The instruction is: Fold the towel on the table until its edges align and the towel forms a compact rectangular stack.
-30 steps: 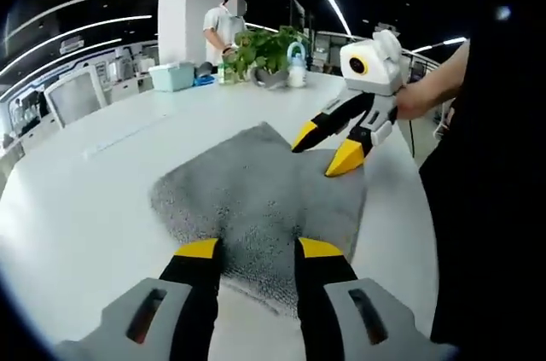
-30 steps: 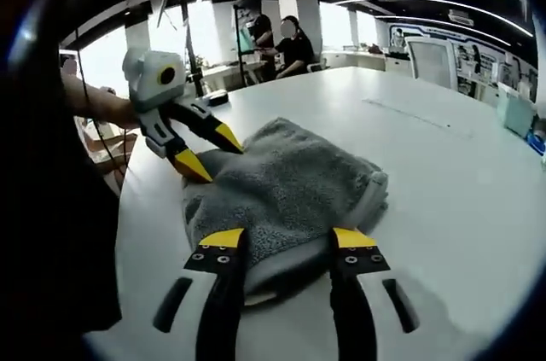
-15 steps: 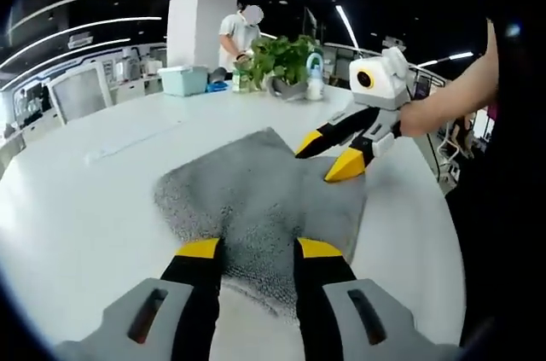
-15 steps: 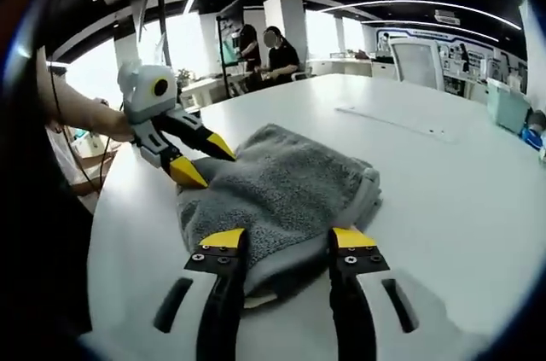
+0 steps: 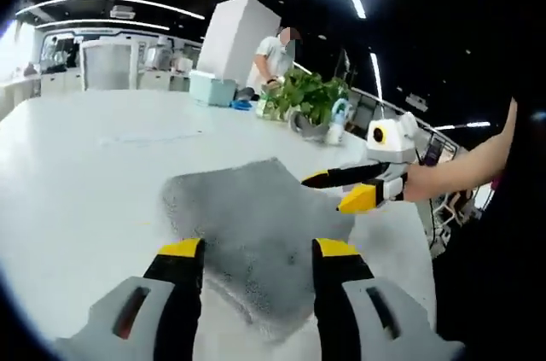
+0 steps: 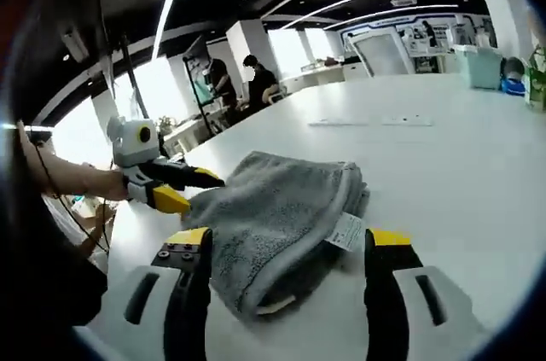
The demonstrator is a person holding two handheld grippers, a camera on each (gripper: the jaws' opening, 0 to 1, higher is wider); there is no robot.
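Towel [image 6: 281,207] lies folded on the white counter [image 6: 461,156], a grey layered bundle with its white label [image 6: 346,231] on the near edge, just ahead of my right gripper [image 6: 286,246]. That gripper's jaws are spread wide either side of the near edge, holding nothing. In the left gripper view the towel [image 5: 247,224] sits between my left gripper [image 5: 256,250] jaws, also wide apart and empty. Edges look uneven, one corner sticking out, so I judge the fold is mid-way, not yet a tidy stack. Next move, I reckon: close on a near corner with each gripper, lift, and carry it over to the far edge. Far off: a plant [image 5: 309,98], a teal box [image 5: 210,88], a person [image 5: 273,55].
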